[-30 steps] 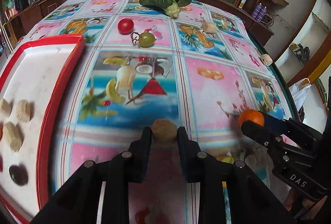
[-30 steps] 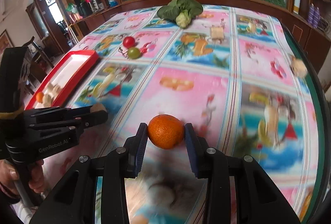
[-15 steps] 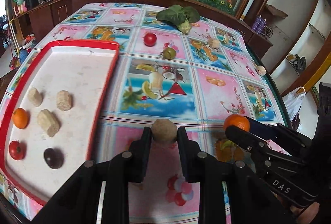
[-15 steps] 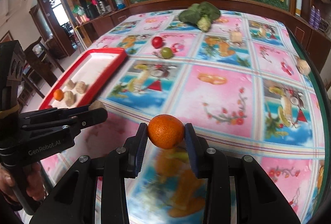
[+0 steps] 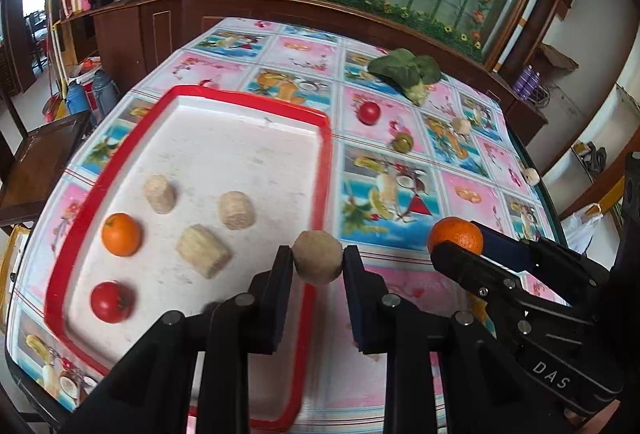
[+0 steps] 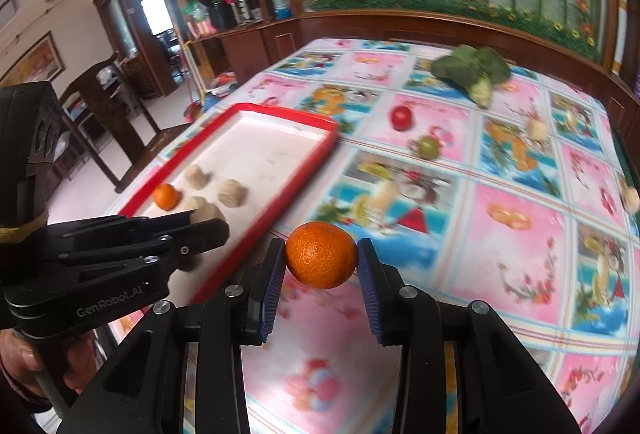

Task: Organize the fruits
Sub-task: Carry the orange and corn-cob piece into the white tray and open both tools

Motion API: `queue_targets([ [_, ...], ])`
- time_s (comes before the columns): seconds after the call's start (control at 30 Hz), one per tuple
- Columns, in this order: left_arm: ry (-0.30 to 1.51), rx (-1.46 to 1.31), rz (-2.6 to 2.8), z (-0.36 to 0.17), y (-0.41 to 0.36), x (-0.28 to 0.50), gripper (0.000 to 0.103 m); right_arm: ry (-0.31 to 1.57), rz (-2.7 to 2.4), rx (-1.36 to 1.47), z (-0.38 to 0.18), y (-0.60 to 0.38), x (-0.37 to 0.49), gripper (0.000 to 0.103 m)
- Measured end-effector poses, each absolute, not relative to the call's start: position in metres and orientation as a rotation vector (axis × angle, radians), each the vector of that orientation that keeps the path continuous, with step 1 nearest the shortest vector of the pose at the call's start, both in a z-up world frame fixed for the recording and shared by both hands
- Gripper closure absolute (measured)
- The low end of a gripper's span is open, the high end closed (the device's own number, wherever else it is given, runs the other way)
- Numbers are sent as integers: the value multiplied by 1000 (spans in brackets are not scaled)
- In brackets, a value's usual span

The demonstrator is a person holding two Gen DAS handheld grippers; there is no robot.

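Observation:
My left gripper (image 5: 317, 262) is shut on a tan round fruit (image 5: 317, 257) and holds it above the right rim of the red tray (image 5: 324, 161). My right gripper (image 6: 321, 261) is shut on an orange mandarin (image 6: 321, 254), held above the table to the right of the tray (image 6: 280, 113). The mandarin also shows in the left wrist view (image 5: 456, 236). The tray holds an orange (image 5: 121, 234), a red tomato (image 5: 111, 302) and three tan pieces (image 5: 236, 210). A red tomato (image 5: 369, 112) and a green fruit (image 5: 402, 142) lie on the table.
A leafy green vegetable (image 5: 406, 73) lies at the table's far side. Two pale pieces (image 5: 461, 125) (image 5: 531, 175) lie near the right edge. A wooden chair (image 5: 36, 149) stands left of the table, a wooden cabinet (image 5: 280, 13) behind it.
Both grippers have moved left toward the tray, each still holding its fruit. The left one now hangs over the tray's right rim.

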State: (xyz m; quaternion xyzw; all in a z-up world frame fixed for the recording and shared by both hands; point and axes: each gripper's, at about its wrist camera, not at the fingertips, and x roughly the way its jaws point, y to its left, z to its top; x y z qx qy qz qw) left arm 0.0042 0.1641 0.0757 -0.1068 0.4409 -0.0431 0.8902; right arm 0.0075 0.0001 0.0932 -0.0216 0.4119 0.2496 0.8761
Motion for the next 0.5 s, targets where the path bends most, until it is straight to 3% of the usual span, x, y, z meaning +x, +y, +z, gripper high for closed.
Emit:
queue_targets([
  [0.5, 900, -231, 81, 74, 255, 50, 75, 841, 614, -76, 100, 87, 50, 68],
])
